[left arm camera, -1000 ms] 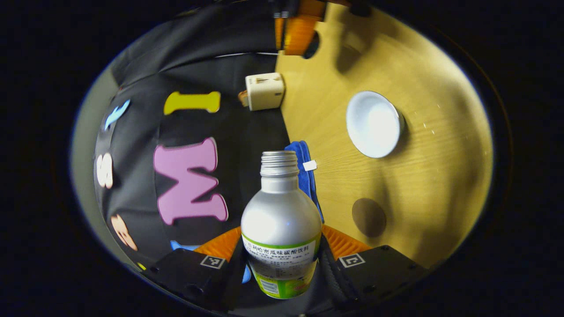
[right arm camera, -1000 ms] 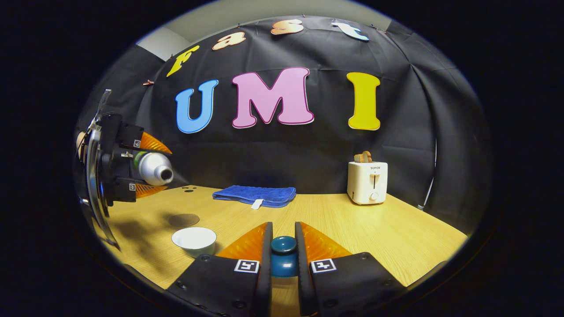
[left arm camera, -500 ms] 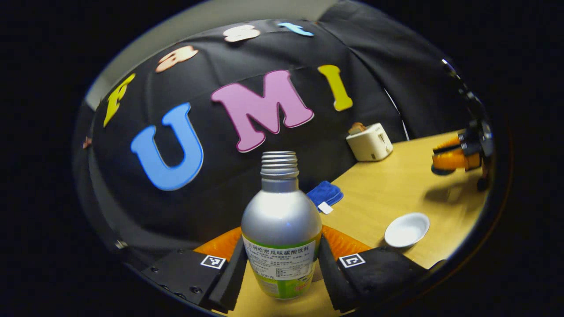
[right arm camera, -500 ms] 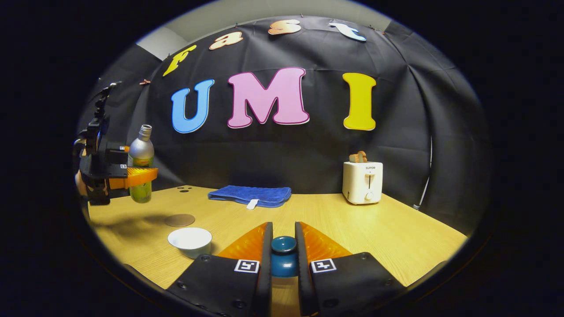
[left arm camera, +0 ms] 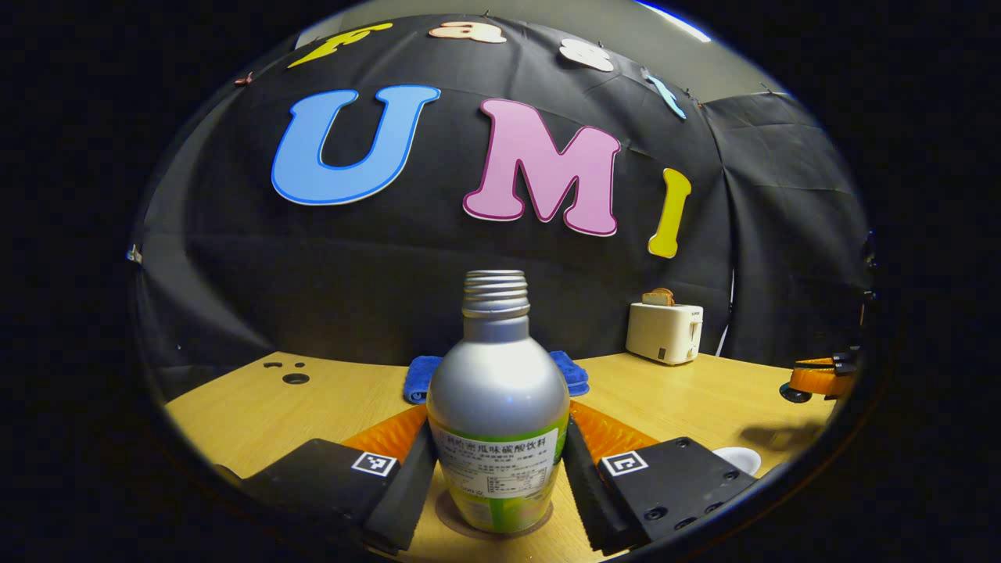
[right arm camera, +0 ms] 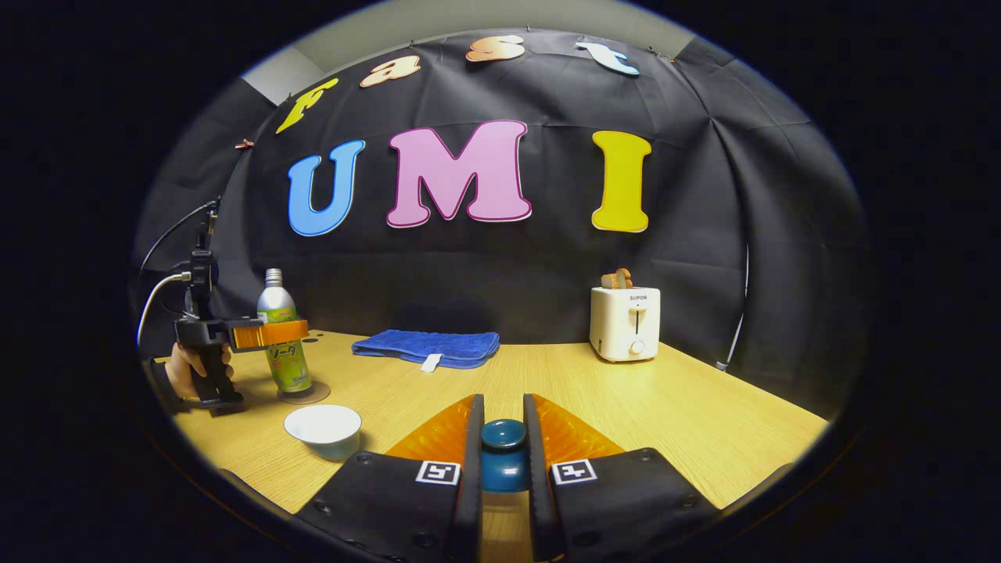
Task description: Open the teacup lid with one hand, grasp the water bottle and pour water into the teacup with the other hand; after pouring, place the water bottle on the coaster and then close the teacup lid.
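A silver water bottle (left arm camera: 497, 407) with a green label and no cap stands upright on the round brown coaster (left arm camera: 461, 522). My left gripper (left arm camera: 497, 457) is shut on its body. In the right gripper view the bottle (right arm camera: 283, 344) rests on the coaster (right arm camera: 313, 391) at the far left, with the left gripper (right arm camera: 266, 335) and a hand (right arm camera: 181, 369) around it. The white teacup (right arm camera: 323, 430) stands uncovered just in front of the coaster. My right gripper (right arm camera: 504, 453) is shut on the knob of the dark blue teacup lid (right arm camera: 504, 455), held above the table.
A folded blue cloth (right arm camera: 426, 347) lies at the back of the wooden table (right arm camera: 688, 422). A white toaster (right arm camera: 626, 322) with bread stands at the back right. In the left gripper view the right gripper (left arm camera: 821, 380) hangs at the far right, above the teacup (left arm camera: 737, 460).
The left gripper turned the bottle from tipped over the teacup to upright, carried it left and lowered it onto the coaster. The right gripper kept holding the lid, nearly still.
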Demonstrator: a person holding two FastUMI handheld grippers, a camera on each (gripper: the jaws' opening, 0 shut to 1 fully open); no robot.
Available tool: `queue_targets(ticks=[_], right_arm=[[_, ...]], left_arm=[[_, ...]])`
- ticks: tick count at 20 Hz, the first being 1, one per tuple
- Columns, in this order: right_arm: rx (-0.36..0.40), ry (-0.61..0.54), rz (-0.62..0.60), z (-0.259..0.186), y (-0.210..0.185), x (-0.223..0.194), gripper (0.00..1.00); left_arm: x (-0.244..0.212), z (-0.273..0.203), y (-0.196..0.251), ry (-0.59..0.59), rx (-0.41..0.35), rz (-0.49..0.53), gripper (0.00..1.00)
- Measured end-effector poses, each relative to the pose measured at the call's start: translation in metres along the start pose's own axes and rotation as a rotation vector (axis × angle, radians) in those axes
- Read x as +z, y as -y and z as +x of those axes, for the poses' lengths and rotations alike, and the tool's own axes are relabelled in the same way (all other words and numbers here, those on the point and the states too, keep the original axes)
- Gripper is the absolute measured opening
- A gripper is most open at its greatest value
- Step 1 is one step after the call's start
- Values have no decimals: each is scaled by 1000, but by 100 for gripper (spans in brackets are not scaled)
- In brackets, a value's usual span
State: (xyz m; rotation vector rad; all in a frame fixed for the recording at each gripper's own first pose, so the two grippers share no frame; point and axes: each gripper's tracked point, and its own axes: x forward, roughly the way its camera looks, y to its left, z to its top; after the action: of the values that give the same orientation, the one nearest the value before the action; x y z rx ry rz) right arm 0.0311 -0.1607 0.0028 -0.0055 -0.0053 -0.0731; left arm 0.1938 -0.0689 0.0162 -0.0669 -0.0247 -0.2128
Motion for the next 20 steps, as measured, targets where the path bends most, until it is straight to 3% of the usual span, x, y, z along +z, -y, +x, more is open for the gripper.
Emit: queue_targets(ticks=[4,8,11,16,20], right_arm=[[0,0,0,0,0,-1,28],[-1,-1,0,0,0,0,28],[0,0,0,0,0,-1,28],[0,0,0,-1,0,0,28],[0,0,0,-1,-1,0,28]], left_arm=[[-13,6,-7,-33,25,49,81],[-15,2,-2,-46,5,41,83],[-5,-9,2,-39,-7,28,98],[5,-58,1,-41,-14,72,98],[-1,-99,-8,-12,45,62,98]])
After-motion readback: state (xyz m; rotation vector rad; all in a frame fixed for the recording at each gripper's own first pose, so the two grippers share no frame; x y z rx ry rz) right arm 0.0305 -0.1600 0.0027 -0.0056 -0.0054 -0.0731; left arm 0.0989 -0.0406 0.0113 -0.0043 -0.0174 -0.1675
